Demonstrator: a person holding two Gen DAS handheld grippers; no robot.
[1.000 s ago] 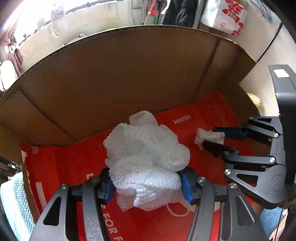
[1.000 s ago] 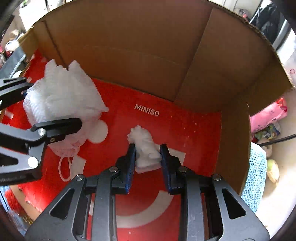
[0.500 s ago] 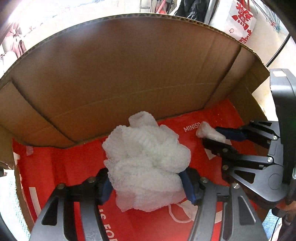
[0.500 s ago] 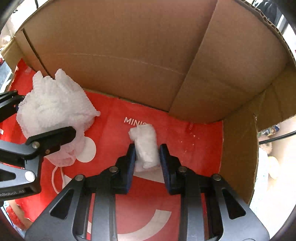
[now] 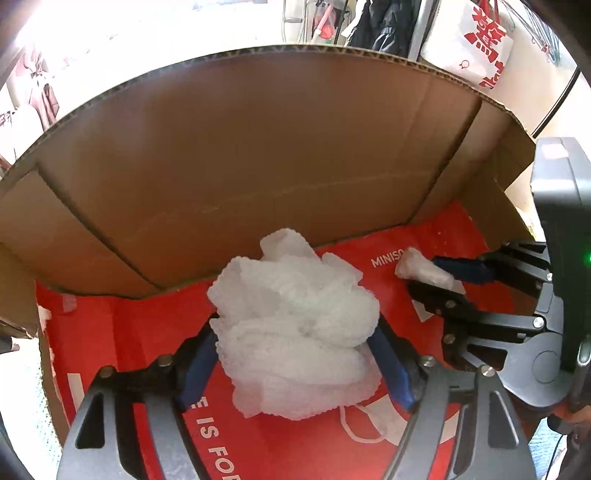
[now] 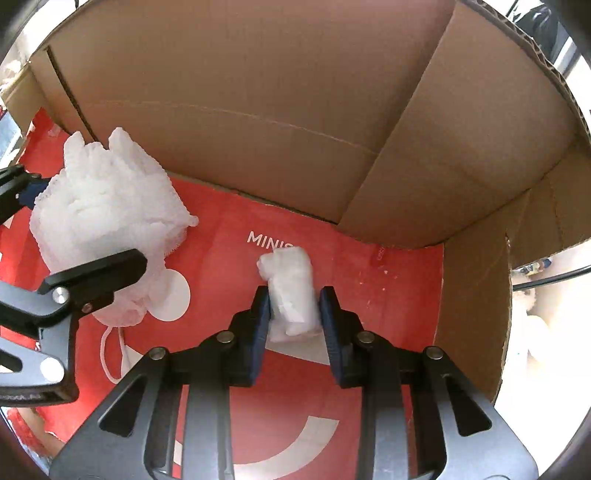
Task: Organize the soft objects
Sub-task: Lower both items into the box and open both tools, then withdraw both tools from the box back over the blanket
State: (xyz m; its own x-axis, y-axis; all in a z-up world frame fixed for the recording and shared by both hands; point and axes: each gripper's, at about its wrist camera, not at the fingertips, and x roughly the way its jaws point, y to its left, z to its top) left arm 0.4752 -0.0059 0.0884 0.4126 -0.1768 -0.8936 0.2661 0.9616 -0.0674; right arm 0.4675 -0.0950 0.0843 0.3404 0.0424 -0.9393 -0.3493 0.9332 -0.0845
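Note:
A white mesh bath puff (image 5: 295, 325) rests on the red MINISO bag (image 5: 129, 332) that lines the floor of a cardboard box (image 5: 258, 166). My left gripper (image 5: 295, 332) straddles the puff. Its jaws are opening, and the blue pads stand at the puff's sides without squeezing it. A cord loop trails from under the puff. In the right wrist view the puff (image 6: 107, 206) lies at the left between the left gripper (image 6: 74, 221) fingers. My right gripper (image 6: 293, 299) holds a small white soft wad (image 6: 291, 284) just above the red bag (image 6: 388, 295). Its jaws are starting to ease open, with the pads still touching the wad.
Tall brown box walls (image 6: 258, 92) enclose the back and right side. Outside the box hang a white bag with red characters (image 5: 487, 44) and dark clothing (image 5: 388, 22). A pale soft thing (image 6: 532, 306) lies beyond the right wall.
The left jaws have spread apart around the puff, which now sits loose. The right gripper's wad has shifted toward the MINISO lettering.

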